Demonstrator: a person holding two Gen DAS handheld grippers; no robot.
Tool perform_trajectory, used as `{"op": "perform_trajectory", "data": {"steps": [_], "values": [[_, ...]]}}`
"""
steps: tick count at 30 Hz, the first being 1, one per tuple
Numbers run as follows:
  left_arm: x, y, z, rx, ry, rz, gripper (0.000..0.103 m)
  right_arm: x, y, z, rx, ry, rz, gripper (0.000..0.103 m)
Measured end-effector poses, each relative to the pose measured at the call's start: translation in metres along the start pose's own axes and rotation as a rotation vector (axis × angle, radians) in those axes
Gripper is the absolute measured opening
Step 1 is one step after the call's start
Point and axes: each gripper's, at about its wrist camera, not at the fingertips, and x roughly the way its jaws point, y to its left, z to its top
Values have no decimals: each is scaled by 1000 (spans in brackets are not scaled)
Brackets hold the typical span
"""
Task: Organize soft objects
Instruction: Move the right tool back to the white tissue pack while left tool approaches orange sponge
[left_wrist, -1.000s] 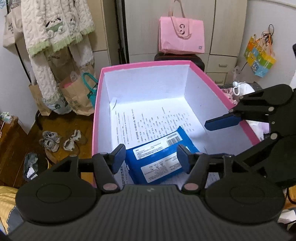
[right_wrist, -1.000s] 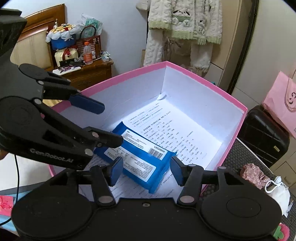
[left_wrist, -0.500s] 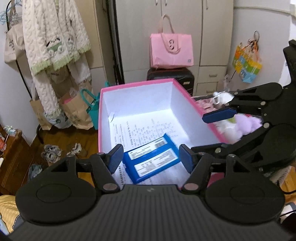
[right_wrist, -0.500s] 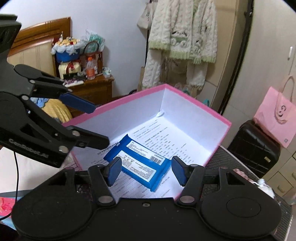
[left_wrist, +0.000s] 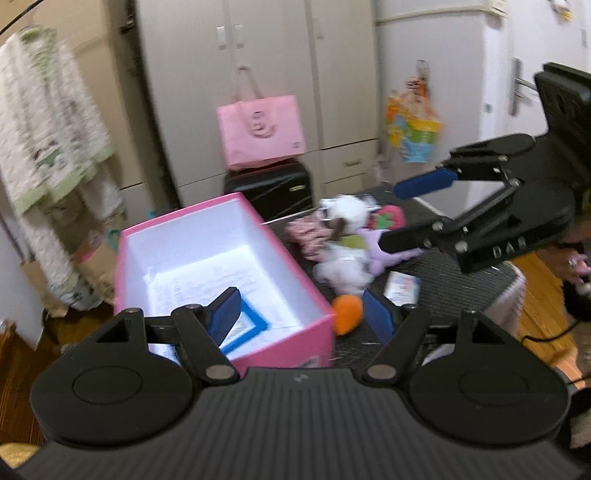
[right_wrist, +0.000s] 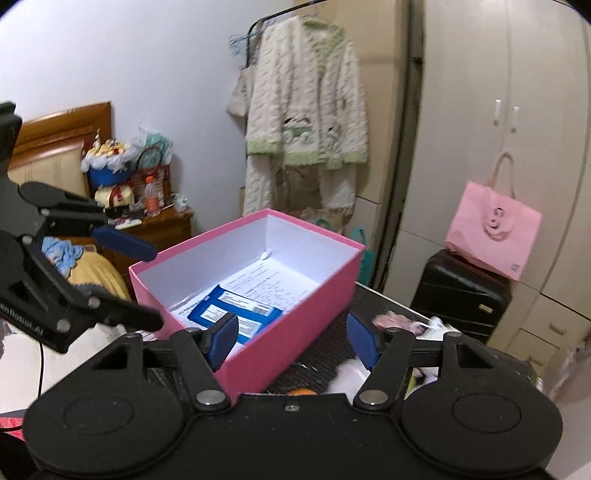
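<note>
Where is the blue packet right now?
The blue packet lies flat inside the pink box, on the printed paper at the box's near end. In the right wrist view it sits left of centre.

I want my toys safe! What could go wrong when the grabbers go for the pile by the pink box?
The plush toys lie tangled together, so one grab might drag a neighbour along. The orange toy sits tight against the pink box, so a finger could bump the box.
</note>
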Motion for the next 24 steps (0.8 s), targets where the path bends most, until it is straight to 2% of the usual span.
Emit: {"op": "perform_trajectory", "data": {"steps": [7, 15, 24], "values": [[22, -46, 2, 85, 18, -88, 72, -25, -35, -39, 77, -4, -16, 72], [54, -78, -5, 101, 62, -143, 72, -22, -58, -86, 108, 30, 4, 74], [92, -94, -14, 153, 96, -93, 69, 1, -74, -139, 76, 96, 40, 80]]}}
